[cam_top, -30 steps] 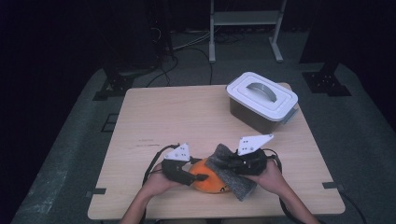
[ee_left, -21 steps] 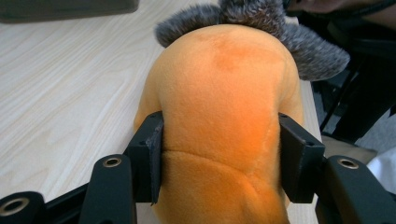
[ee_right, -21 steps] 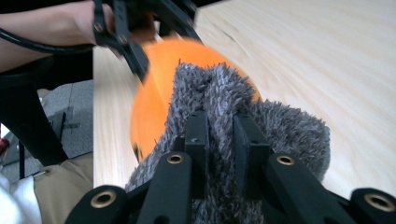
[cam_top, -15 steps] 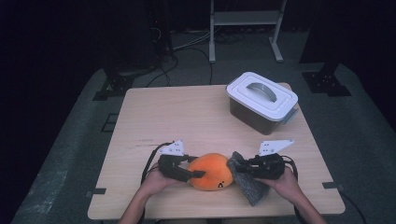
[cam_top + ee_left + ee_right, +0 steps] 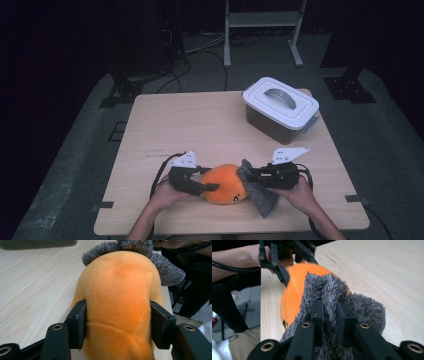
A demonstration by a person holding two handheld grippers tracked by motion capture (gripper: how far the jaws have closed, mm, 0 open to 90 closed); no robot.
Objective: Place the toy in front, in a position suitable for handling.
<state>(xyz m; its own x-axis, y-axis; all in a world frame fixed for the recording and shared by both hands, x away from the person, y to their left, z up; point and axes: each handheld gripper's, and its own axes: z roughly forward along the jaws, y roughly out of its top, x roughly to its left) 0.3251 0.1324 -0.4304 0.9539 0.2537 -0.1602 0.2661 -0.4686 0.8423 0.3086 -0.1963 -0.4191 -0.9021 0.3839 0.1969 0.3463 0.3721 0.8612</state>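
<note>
Pale wooden counter (image 5: 200,125) is carrying an orange plush toy (image 5: 225,184). Left gripper (image 5: 206,186) is straddling its orange body, jaws just easing apart yet touching it. Right gripper (image 5: 250,176) is pinching its grey fuzzy part (image 5: 260,197) tightly.

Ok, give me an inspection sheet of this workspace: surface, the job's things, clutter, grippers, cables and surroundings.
Surface: light wooden table, bare apart from the items below.
Job's things: orange plush toy with a grey fuzzy part, at the near edge.
Clutter: lidded container with a white lid, far right, shut.
Grippers: left gripper has its pads against the toy's orange body, jaws just opening a little; right gripper is pinched shut on the grey fuzzy part.
Cables: a black cable trails from the left gripper; more on the floor beyond the table.
Surroundings: dark room, grey floor, metal stand behind.
</note>
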